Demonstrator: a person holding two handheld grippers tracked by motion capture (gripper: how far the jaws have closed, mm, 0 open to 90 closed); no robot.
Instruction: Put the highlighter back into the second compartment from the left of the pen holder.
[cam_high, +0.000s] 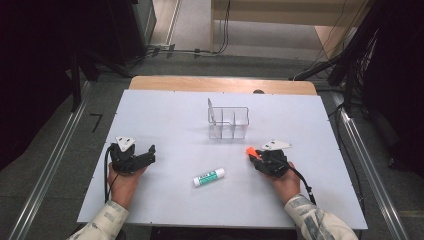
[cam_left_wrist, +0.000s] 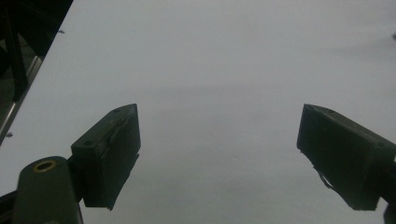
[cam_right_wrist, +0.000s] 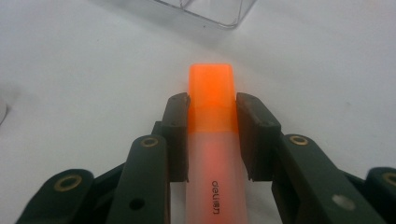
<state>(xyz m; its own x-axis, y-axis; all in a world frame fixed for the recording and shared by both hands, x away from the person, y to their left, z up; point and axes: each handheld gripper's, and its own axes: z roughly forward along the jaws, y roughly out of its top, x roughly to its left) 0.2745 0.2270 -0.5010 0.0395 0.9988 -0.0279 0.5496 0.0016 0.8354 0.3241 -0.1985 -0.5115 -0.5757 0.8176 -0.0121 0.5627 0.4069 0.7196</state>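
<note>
Highlighter (cam_right_wrist: 211, 116) sat clamped in right gripper (cam_right_wrist: 211, 105) near surface's right edge, orange cap forward. Left gripper (cam_left_wrist: 219, 135) idled wide near left edge. Best lifted level, then tipped upright over clear organizer (cam_high: 228, 122), avoiding glue stick (cam_high: 209, 177).

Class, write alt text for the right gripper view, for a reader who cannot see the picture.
Two black jaws of the right gripper press on either side of an orange highlighter that points away from the camera, its bright cap past the fingertips. It lies over a white table, with the corner of a clear plastic organizer at the top edge.
</note>
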